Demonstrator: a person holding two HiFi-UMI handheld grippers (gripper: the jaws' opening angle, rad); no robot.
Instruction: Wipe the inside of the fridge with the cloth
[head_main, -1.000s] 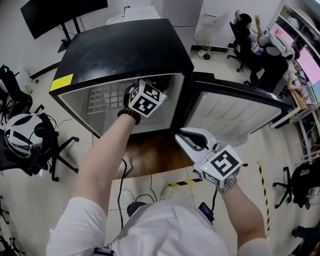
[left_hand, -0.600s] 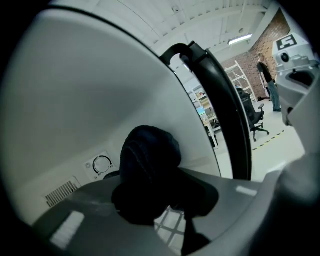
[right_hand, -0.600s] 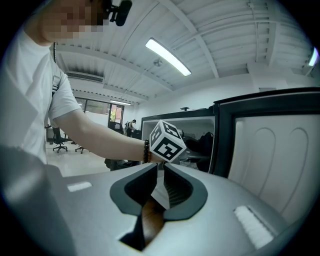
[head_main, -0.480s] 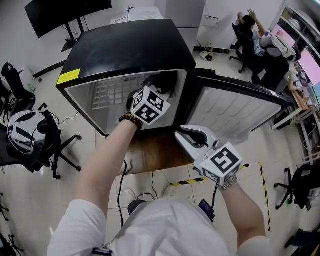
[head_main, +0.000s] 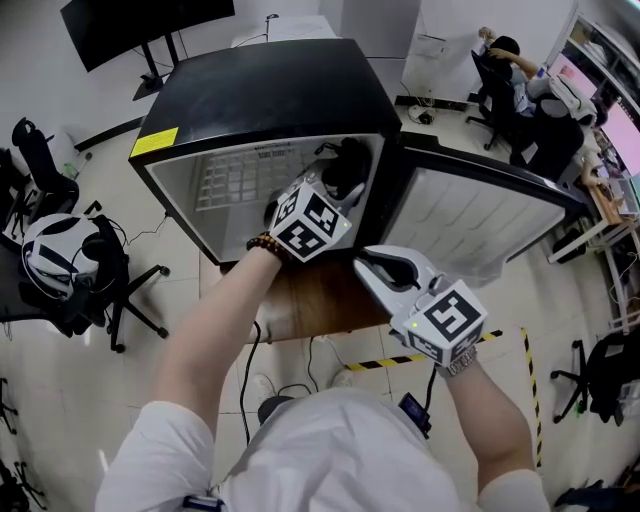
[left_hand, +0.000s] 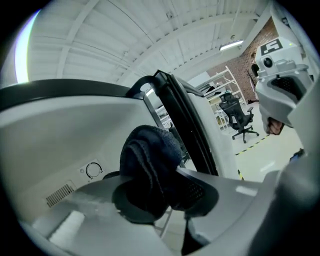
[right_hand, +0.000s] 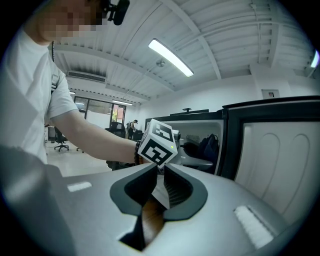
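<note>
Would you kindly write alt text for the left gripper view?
The left gripper clamps a dark cloth inside the white fridge, near its open front edge. Beyond, the right gripper and an office chair show.

In the left gripper view the cloth (left_hand: 150, 160) bunches over the tips of the left gripper (left_hand: 165, 192). I cannot tell whether it touches the fridge (left_hand: 60, 150) wall behind. From the head view that gripper's marker cube (head_main: 312, 222) covers its jaws and the fridge's black top hides most of the inside, while in the right gripper view the fridge door (right_hand: 280, 150) runs off the right edge.
</note>
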